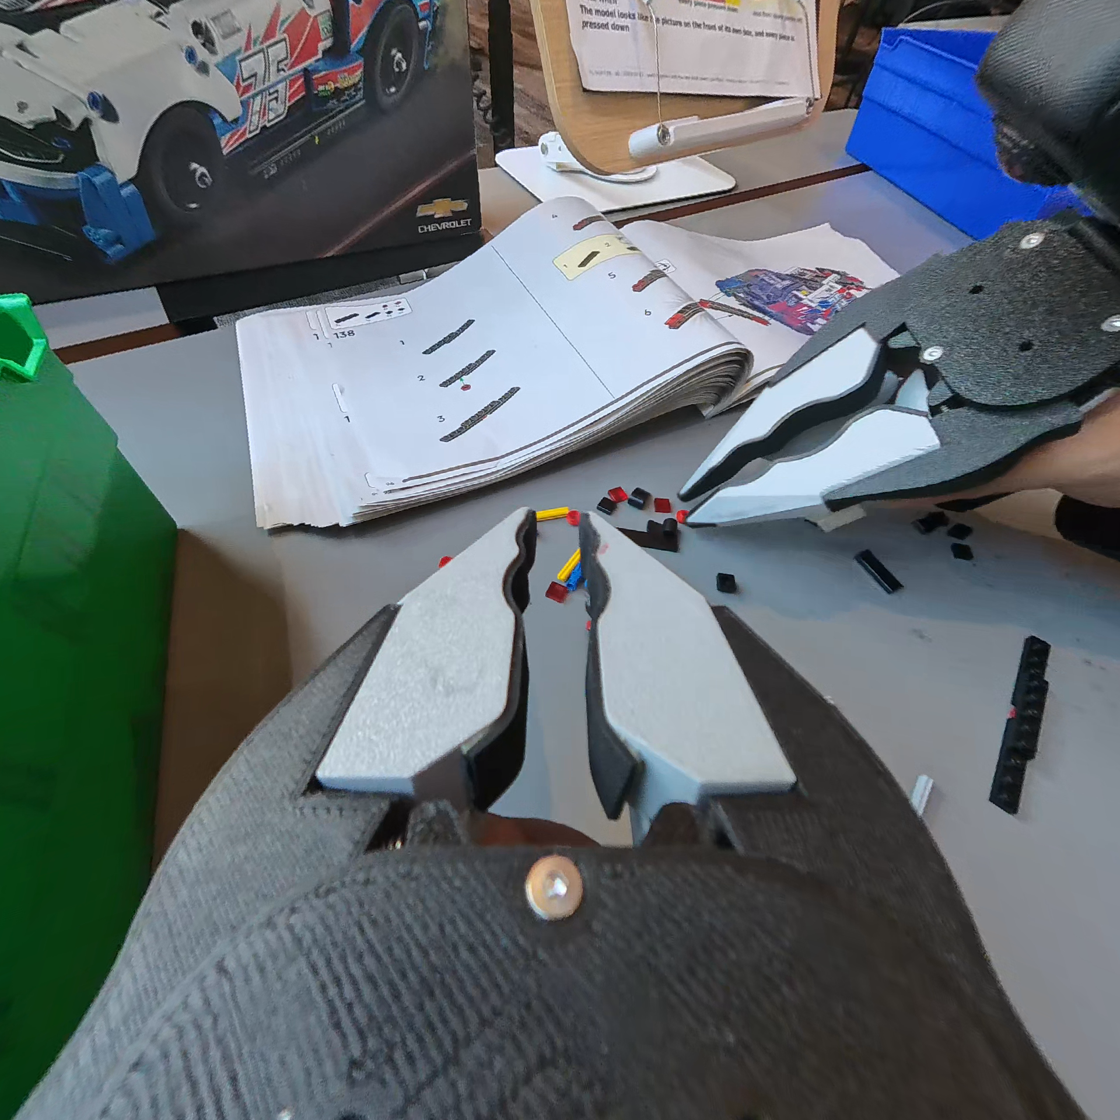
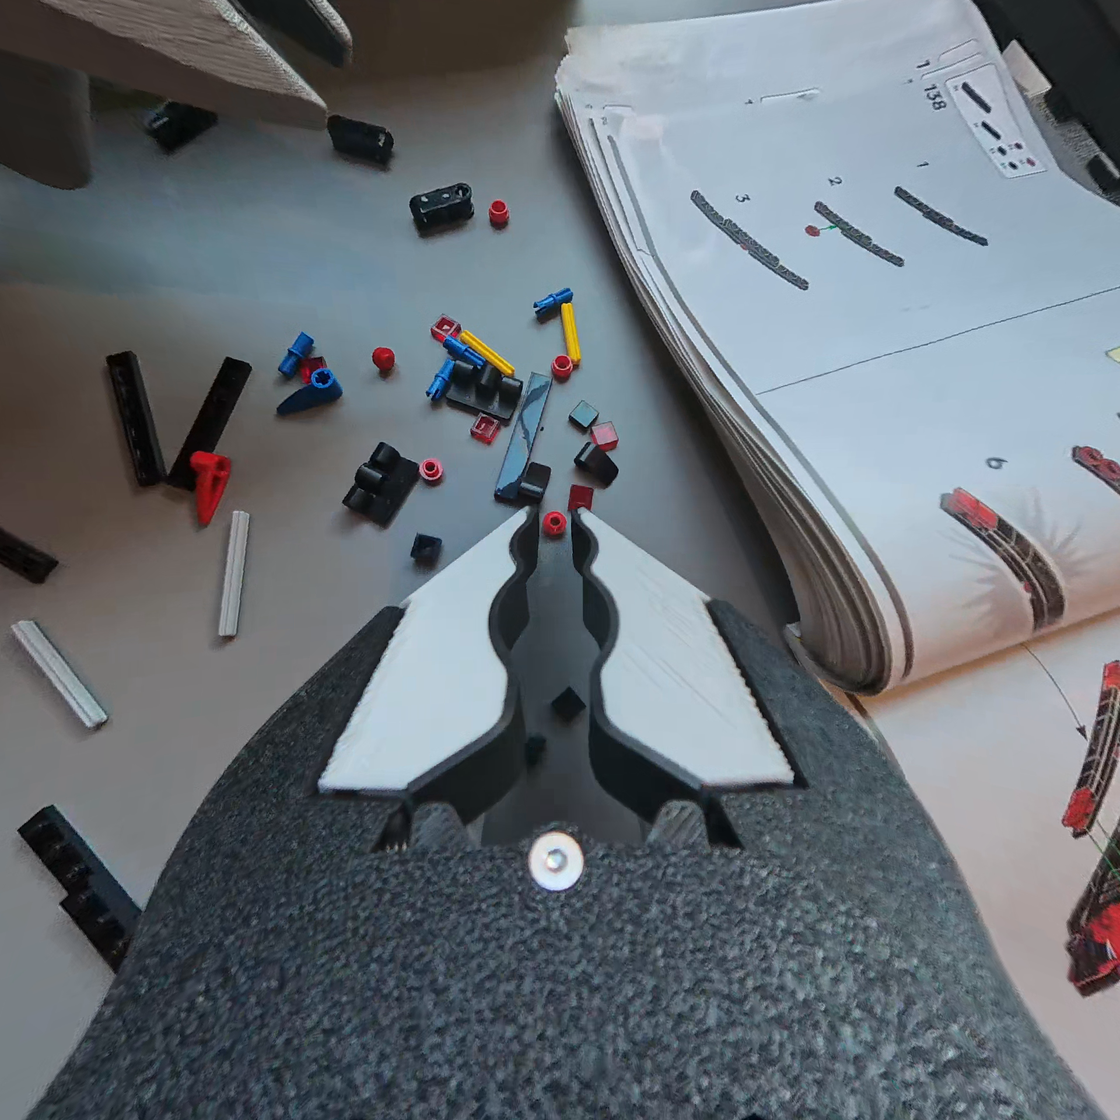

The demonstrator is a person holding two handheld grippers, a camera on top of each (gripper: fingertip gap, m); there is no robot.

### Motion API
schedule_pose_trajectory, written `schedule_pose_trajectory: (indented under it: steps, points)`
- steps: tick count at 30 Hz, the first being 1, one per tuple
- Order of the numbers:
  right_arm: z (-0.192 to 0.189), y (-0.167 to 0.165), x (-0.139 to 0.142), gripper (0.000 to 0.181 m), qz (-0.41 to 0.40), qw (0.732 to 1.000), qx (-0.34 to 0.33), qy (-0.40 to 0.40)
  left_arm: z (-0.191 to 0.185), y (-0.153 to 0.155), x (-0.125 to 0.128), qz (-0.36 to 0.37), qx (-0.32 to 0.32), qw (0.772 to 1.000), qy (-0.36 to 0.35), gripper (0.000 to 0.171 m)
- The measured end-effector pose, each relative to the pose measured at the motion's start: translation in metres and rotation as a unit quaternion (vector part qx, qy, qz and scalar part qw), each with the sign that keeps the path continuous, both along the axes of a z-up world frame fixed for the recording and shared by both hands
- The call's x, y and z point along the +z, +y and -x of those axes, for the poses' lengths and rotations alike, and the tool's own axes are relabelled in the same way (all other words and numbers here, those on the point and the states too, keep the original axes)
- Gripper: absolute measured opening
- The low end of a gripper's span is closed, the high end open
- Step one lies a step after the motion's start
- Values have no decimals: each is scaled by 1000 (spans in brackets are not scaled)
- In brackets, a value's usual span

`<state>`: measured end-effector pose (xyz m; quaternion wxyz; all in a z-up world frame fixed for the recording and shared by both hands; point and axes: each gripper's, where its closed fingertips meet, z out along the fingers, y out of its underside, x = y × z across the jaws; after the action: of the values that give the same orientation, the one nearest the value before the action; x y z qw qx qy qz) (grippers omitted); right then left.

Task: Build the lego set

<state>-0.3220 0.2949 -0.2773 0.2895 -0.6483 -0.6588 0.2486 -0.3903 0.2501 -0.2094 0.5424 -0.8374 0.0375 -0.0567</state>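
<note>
Small Lego pieces lie scattered on the grey table (image 2: 182, 242): red round studs, blue pins (image 2: 295, 353), yellow axles (image 2: 486, 351), black plates (image 2: 136, 418) and grey axles (image 2: 233, 573). My right gripper (image 2: 554, 515) is open with its tips down at the table, one on each side of a red round stud (image 2: 553, 522). It also shows in the left wrist view (image 1: 685, 509) with the stud (image 1: 682, 516) at its tips. My left gripper (image 1: 559, 524) is open and empty, hovering above yellow and blue pieces (image 1: 570, 566).
The open instruction booklet (image 1: 485, 388) lies behind the pieces. The Lego box (image 1: 242, 121) stands at the back left, beside a wooden paper stand (image 1: 636, 139). There is a green bin (image 1: 60, 545) on the left and a blue bin (image 1: 921, 121) at the back right. A long black beam (image 1: 1021, 721) lies on the right. The tips of one gripper are about 11 cm away from the tips of the other. The long black beam (image 1: 1021, 721) lies around 15 cm away from my right fingertips.
</note>
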Motion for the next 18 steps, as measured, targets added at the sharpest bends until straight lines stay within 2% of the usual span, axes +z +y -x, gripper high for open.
schedule_pose_trajectory:
  steps: [9,13,18]
  points:
    - [-1,1,-4,7,-12,1000,9,-8,-5,0,0,3,-10,1000,0,11]
    - [-12,-4,8,7,-12,1000,10,11,-5,-1,-2,6,-14,1000,0,12]
    - [-44,-22,27,6,-20,998,25,52,-9,-1,-5,12,-27,1000,-1,17]
